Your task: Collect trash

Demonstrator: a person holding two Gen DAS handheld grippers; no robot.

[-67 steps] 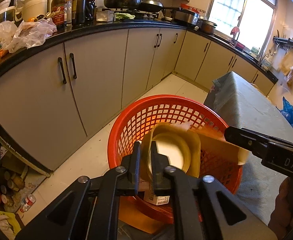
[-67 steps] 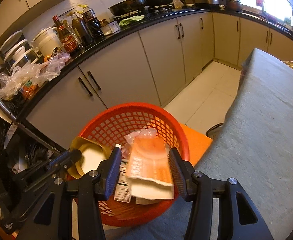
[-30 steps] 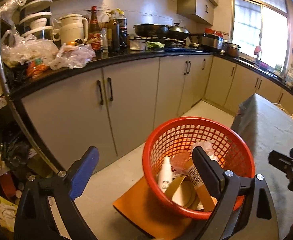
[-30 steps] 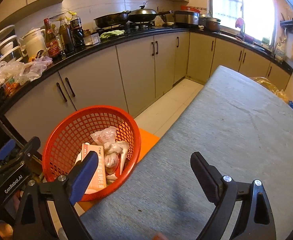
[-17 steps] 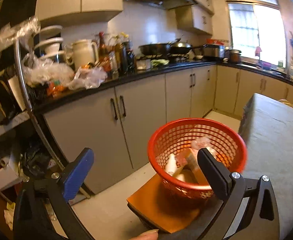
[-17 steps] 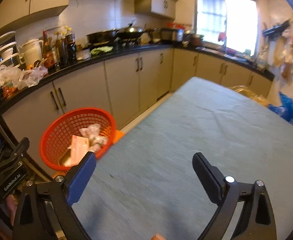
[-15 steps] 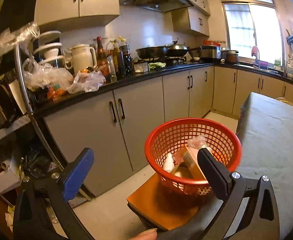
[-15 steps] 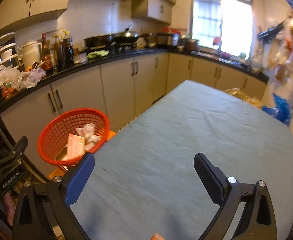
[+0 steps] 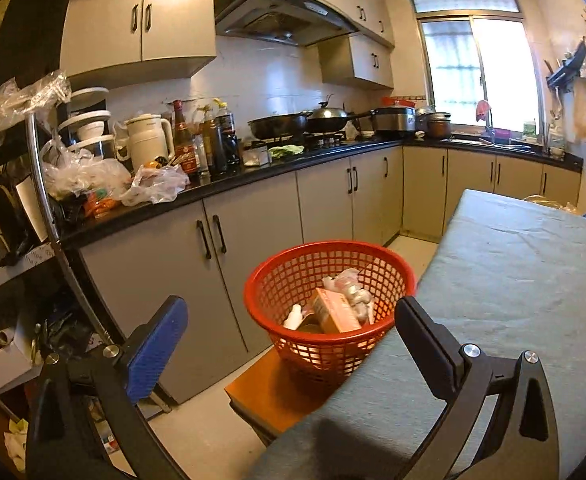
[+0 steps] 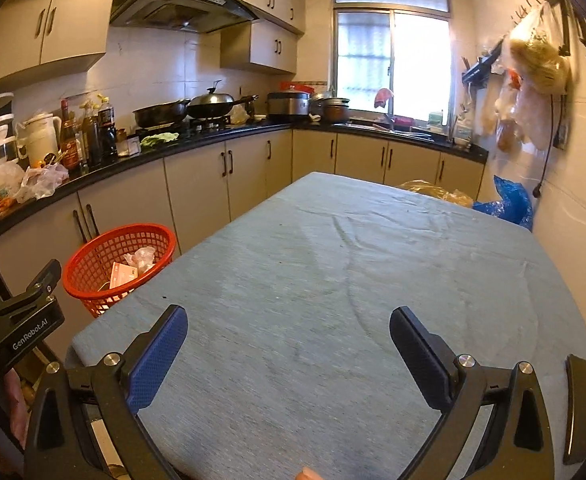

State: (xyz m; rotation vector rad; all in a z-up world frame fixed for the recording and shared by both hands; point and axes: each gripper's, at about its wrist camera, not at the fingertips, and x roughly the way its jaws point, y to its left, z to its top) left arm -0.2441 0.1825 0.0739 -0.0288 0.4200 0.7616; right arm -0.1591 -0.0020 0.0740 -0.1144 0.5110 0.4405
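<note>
Both grippers have backed off, jaws wide, leaving wrappers heaped in the red basket (image 9: 329, 268).

Right tongs (image 10: 289, 340) gape empty above the grey-clothed table (image 10: 353, 264).

Tabletop (image 10: 333, 280) under the grey cloth is bare across its whole surface, open room over it for both grippers. Right gripper (image 10: 289, 344) sits above its near end, jaws wide apart, nothing between them. Left gripper (image 9: 293, 336) hangs off the near-left corner, jaws wide, looking at the red basket (image 9: 389, 276). Basket stands on an orange stool (image 9: 269, 392) tight against the tabletop's left edge, mouth open from above, trash inside. Cabinet doors (image 9: 229, 256) close behind it; narrow floor strip (image 9: 409, 248) between cabinets and tabletop. Bags (image 10: 505, 200) crowd the far-right corner by the wall.
</note>
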